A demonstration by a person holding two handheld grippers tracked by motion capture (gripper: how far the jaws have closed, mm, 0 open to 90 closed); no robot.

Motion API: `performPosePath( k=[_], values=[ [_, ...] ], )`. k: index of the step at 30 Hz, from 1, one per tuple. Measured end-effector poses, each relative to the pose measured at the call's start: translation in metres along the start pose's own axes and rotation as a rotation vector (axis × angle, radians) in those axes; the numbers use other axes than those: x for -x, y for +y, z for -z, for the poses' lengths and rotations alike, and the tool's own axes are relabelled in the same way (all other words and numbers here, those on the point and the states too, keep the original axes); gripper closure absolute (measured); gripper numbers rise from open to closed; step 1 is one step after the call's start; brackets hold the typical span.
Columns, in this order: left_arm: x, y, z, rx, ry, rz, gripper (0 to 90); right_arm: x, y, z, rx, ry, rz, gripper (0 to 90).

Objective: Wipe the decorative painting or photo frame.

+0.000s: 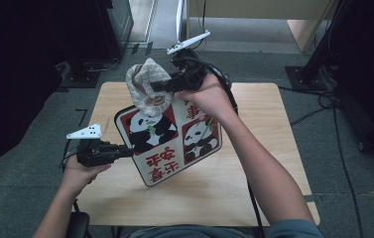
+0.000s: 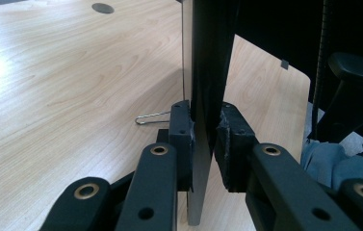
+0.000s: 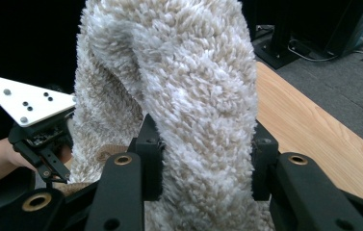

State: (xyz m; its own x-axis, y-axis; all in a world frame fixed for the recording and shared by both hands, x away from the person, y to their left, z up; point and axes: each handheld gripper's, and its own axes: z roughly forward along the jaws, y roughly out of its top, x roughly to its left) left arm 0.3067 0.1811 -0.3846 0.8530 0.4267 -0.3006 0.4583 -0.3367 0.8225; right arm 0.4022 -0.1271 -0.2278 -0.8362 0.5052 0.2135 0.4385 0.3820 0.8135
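Grey carpet surrounds the pale wooden table [image 1: 254, 193]. Above its middle, tilted off the surface, hangs a panda board [image 1: 169, 141]. The left gripper [image 2: 204, 139] clamps the board's edge toward the table's left edge, jaws tight on the thin panel. The right gripper [image 3: 203, 161] is closed on a fluffy beige cloth [image 3: 188, 96], pressing it against the board's top near the far edge.

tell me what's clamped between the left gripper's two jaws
The edge of the panda board, held upright above the table. The left gripper view shows the left gripper pinching it.
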Motion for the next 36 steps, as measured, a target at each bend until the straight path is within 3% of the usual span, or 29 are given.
performPosePath(
  k=[36],
  values=[
    [0.000,0.000,0.000,0.000,-0.003,-0.001,78.9,0.041,-0.014,0.036,0.034,-0.084,-0.060,60.6]
  ],
)
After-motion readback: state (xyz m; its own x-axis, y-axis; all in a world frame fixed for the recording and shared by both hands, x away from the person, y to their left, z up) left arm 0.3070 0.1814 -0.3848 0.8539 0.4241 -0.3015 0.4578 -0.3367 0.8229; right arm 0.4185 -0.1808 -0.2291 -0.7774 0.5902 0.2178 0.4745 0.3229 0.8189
